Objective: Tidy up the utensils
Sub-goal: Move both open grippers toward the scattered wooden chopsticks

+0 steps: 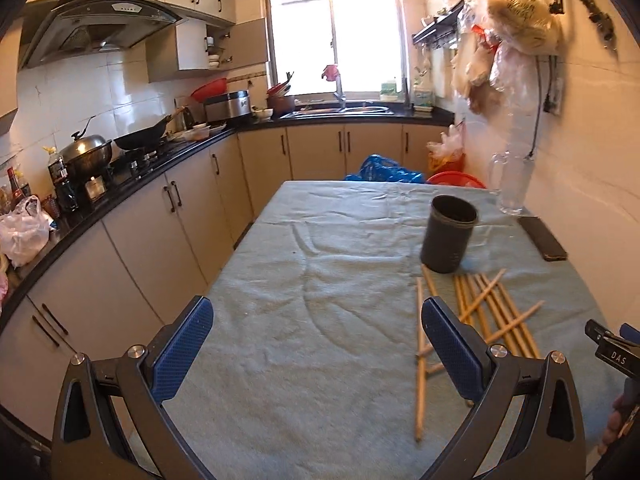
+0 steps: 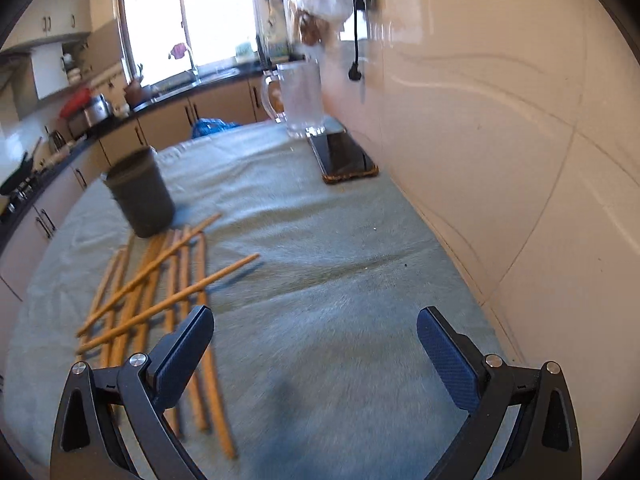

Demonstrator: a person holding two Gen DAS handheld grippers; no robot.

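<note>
Several wooden chopsticks (image 1: 490,312) lie scattered on the table's grey-green cloth (image 1: 304,280), just in front of a dark cylindrical holder (image 1: 448,234) that stands upright and looks empty. My left gripper (image 1: 318,328) hovers open over the cloth; its right finger overlaps the leftmost sticks. In the right wrist view the same chopsticks (image 2: 160,292) lie at the left, with the holder (image 2: 140,194) behind them. My right gripper (image 2: 314,340) is open and empty, its left finger above the sticks' near ends. The right gripper's edge (image 1: 612,350) shows at the far right of the left wrist view.
A dark phone (image 2: 344,152) and a clear glass mug (image 2: 300,98) sit by the wall on the table's right. Kitchen cabinets and a black countertop (image 1: 132,176) with pots run along the left. A red basin (image 1: 456,179) and a blue bag (image 1: 380,170) lie beyond the table's far edge.
</note>
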